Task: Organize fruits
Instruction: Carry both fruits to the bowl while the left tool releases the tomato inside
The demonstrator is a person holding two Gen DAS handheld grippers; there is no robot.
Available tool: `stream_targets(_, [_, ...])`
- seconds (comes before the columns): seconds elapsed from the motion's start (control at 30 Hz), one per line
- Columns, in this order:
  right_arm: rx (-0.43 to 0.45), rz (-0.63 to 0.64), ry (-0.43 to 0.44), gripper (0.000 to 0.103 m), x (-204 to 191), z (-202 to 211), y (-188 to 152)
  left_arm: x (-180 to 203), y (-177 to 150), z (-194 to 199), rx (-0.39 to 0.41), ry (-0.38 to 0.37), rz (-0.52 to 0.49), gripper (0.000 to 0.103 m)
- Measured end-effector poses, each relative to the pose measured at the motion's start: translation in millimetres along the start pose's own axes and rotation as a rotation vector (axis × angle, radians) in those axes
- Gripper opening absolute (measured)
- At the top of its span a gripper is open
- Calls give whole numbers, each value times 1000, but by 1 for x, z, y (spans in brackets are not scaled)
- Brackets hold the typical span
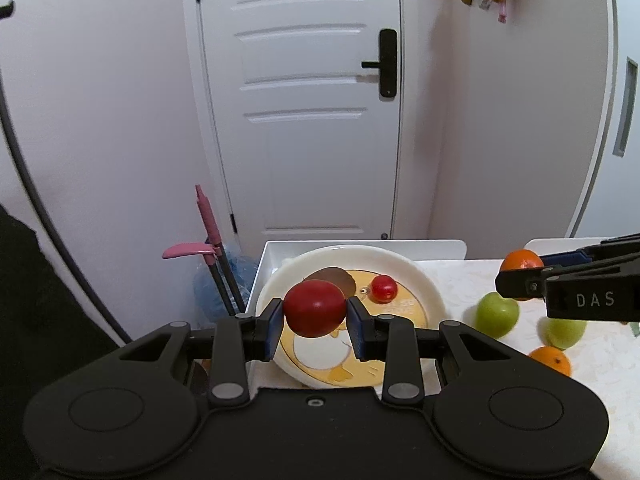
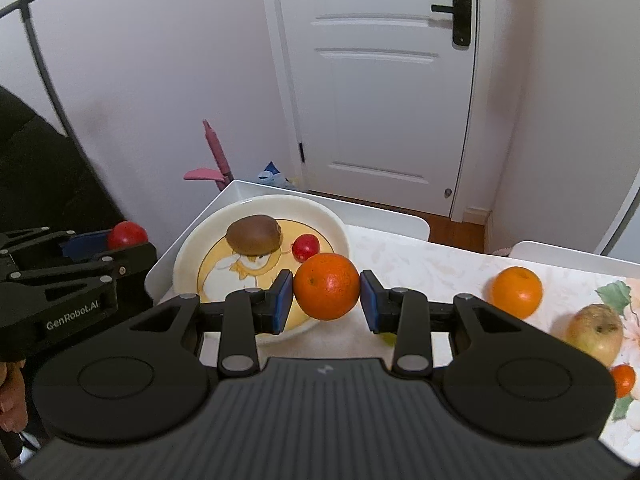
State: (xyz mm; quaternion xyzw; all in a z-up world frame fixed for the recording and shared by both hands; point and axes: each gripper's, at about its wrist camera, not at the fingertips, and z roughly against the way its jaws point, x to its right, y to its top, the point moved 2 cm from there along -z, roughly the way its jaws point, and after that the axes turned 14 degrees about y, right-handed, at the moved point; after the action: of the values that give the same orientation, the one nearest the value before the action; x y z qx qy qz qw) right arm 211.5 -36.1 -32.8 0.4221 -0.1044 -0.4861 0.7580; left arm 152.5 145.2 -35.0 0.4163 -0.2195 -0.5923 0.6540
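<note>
My left gripper (image 1: 315,316) is shut on a red tomato (image 1: 315,308), held in the air over the near part of a cream plate (image 1: 434,300) with a cartoon print. On that plate lie a small red tomato (image 1: 384,288) and a brown round fruit (image 2: 253,234). My right gripper (image 2: 326,296) is shut on an orange (image 2: 327,286), raised by the plate's (image 2: 188,256) right rim. In the right wrist view the left gripper (image 2: 132,246) with its tomato (image 2: 126,234) shows at the left edge.
The plate sits in a white tray (image 2: 392,216) at the table's far left corner. On the patterned tablecloth lie two green apples (image 1: 497,314), oranges (image 2: 516,291), a yellowish apple (image 2: 596,328) and a small tomato (image 2: 623,380). A white door and a pink broom stand behind.
</note>
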Motion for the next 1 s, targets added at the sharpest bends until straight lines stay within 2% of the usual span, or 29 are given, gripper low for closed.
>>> stream_targets(0.53, [-51,-72,-82,51,5,-64,8,5,-10,-98,-85,-73,-135,37])
stream_targets(0.9, [-73,-89,-83,51,14,-79,8,18,-21,-126,-136,-80,-191,38])
stream_targets(0.93, [-73,-88,-81,51,15,-79,9,18,-22,-125,-134,-77,-193,39])
stream_targets(1.0, [-74,-84,-76,51,15,-78,9,17,-21,-122,-116,-67,-194,57])
